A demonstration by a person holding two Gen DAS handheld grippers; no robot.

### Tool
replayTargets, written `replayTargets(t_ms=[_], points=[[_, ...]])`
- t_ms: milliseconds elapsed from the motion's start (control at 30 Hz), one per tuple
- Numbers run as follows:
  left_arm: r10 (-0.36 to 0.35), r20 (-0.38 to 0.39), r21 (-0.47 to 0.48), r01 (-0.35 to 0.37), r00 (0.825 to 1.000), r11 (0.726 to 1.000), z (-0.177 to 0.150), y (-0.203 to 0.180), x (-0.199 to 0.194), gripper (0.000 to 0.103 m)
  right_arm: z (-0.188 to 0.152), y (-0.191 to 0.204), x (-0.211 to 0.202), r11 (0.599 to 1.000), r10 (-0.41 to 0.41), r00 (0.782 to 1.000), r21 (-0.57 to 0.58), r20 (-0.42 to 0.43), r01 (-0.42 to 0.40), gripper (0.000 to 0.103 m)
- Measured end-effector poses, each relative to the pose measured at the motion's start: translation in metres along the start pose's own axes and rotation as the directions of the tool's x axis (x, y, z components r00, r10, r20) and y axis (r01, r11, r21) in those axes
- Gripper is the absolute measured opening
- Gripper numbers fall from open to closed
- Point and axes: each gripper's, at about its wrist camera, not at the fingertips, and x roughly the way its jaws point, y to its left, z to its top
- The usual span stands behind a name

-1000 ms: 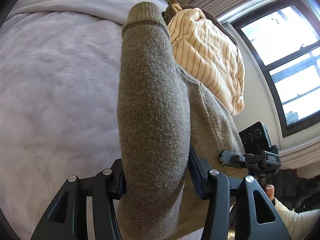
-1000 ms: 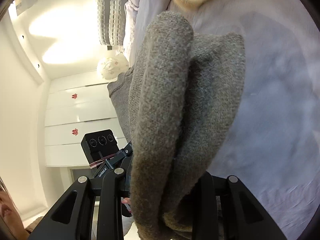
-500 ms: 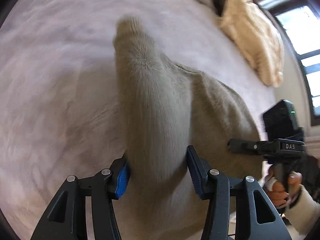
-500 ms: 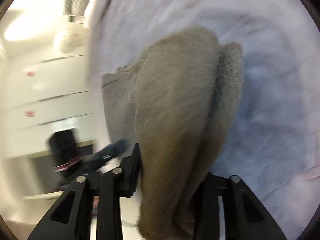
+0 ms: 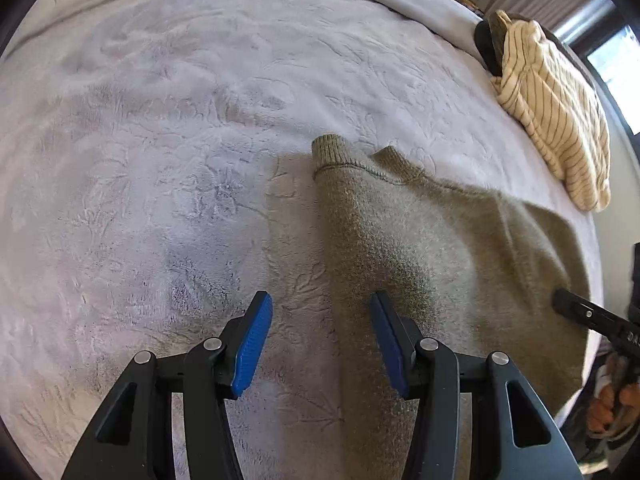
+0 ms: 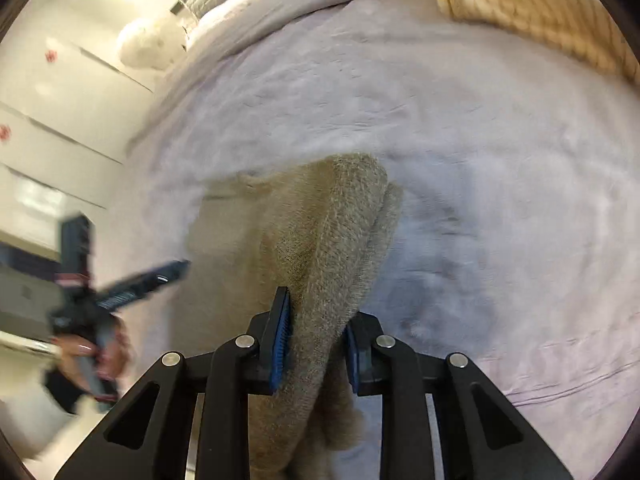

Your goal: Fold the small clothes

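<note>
Olive-grey knitted wool sweater (image 5: 440, 248) lies partly spread on the pale lilac plush bed blanket (image 5: 160, 140), ribbed cuff at about 12 o'clock from the left gripper (image 5: 320, 340) in the left wrist view. Left gripper jaws stand roughly half apart; blue pads (image 5: 252, 344) not pressing anything, the sweater's edge passing just inside the right-side pad, blanket under the rest of the gap. Cream striped knitted garment (image 5: 556, 120) bunched at 2 o'clock near the bed edge, well apart from the sweater.

Right wrist view: right gripper (image 6: 316, 344) has just been closing its jaws, and they now pinch a thick fold of the same sweater (image 6: 332, 248) between the pads, fabric bulging above and hanging below them. Sweater body spreads toward 10 o'clock. Other gripper with a person's hand (image 6: 92, 356) on its handle is blurred at 8 o'clock. Cream garment (image 6: 540, 12) at 1 o'clock.
</note>
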Motion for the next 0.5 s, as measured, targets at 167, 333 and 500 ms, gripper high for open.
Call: replayTargets(t_ms=[167, 333, 500], points=[[0.035, -0.007, 0.023, -0.034, 0.999, 0.999, -0.001, -0.025, 0.020, 0.055, -0.014, -0.070, 0.023, 0.979, -0.043, 0.998, 0.199, -0.053, 0.053, 0.021], [0.124, 0.004, 0.065, -0.124, 0.992, 0.990, 0.003, -0.037, 0.017, 0.055, -0.009, -0.049, 0.002, 0.978, -0.106, 0.991, 0.172, -0.080, 0.118, 0.027], [0.093, -0.010, 0.037, -0.093, 0.996, 0.995, -0.009, -0.027, -0.010, 0.055, -0.038, -0.055, -0.019, 0.949, 0.123, 0.989, 0.302, -0.083, -0.093, 0.031]])
